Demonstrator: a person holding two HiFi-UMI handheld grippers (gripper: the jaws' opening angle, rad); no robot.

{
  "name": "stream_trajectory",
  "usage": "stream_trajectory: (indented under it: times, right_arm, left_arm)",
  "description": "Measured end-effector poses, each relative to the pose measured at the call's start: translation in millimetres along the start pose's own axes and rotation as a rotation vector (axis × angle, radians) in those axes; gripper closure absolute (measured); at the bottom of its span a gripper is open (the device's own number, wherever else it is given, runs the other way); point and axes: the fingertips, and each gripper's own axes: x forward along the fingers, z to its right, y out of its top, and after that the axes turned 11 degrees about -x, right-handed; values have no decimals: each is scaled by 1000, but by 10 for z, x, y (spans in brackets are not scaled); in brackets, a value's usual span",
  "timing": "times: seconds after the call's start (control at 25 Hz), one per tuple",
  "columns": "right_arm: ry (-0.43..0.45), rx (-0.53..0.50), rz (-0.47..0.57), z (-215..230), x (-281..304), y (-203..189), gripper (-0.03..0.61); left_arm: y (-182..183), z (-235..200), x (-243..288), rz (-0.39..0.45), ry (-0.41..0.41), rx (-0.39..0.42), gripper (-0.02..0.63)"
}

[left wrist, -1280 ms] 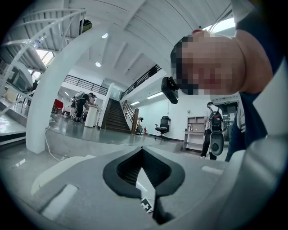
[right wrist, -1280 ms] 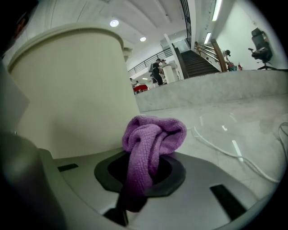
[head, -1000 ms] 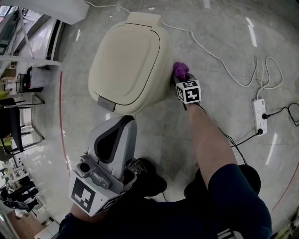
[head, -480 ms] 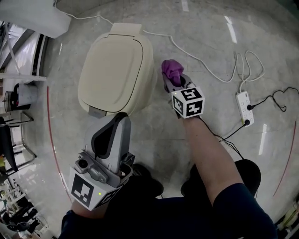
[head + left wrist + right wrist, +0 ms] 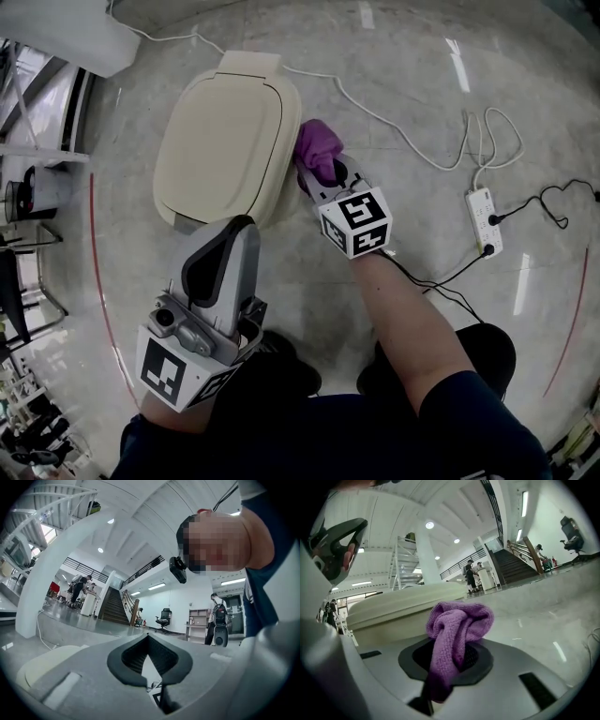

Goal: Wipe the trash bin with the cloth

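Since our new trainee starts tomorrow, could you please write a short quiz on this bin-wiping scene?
1. True or false: the lid of the cream plastic trash bin stands open.
2. The purple knitted cloth is gripped by: A the left tool, B the right tool, C nothing.
3. Fill in: the white power strip lies on the ___.
Key: 1 false; 2 B; 3 floor.
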Motion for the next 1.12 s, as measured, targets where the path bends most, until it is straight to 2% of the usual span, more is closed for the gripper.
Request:
stream_trajectory:
  times: [0.16,0.36,0.52,0.76,0.96,1.12]
  right_arm:
    - [-7,14,-41,33,118,-286,509]
    - [-8,39,-161,55,271,-963,509]
    - [-2,96,-261,31,385,-1518,509]
    - [47,129,-426,-88,429,-2229,509]
    - [62,158,-429,-129,359,-2137,509]
    - [-6,159,-338,84,118,-1633,509]
  left_arm:
    - [-9,-67,-28,-6,24,-6,615]
    - [4,-139,-96,-8,52,1,615]
    - [-41,-235,-192,-16,76,13,615]
    - [-72,-344,-255,-26,102,22,615]
    - [-56,-314,-225,-12,78,9,615]
    - [-52,-323,-222,-8,42,27,615]
